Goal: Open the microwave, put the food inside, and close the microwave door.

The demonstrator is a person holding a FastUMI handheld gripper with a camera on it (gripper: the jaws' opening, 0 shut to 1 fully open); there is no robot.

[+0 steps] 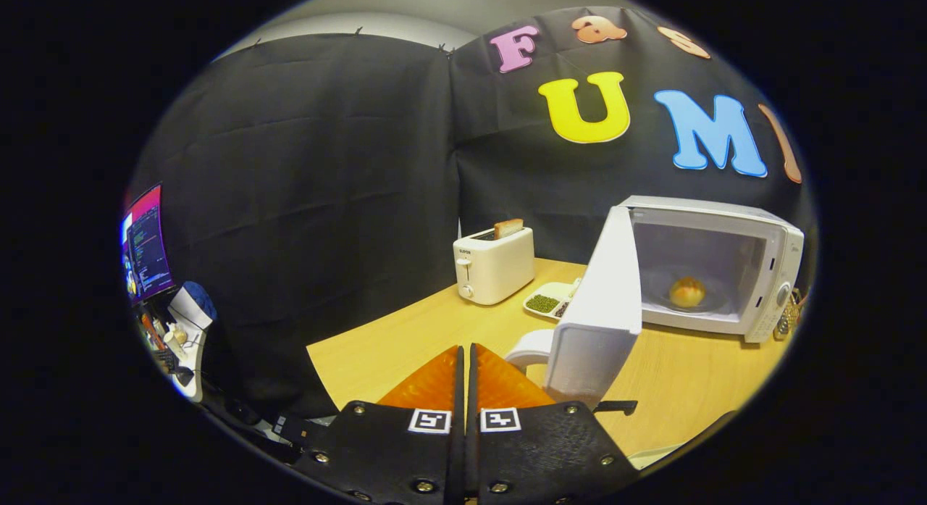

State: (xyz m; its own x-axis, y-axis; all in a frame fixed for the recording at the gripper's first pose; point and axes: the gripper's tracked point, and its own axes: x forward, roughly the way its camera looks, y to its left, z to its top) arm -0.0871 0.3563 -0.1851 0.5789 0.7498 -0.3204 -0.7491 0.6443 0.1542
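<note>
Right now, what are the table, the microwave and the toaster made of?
The table looks like wood or a wood-look laminate: pale yellow with faint grain lines. The microwave, door open with a bun inside, seems to be white painted metal or plastic, smooth and slightly glossy. The toaster looks like matte white plastic. The tongs are shut, holding nothing.

A: From where does the gripper view look?
B: From just behind the gripper, above the near edge of the table, facing the booth's corner.
A: How near?
B: The fingers, pressed together, sit bottom centre; the open microwave stands mid-right, the toaster centre, farther back.
</note>
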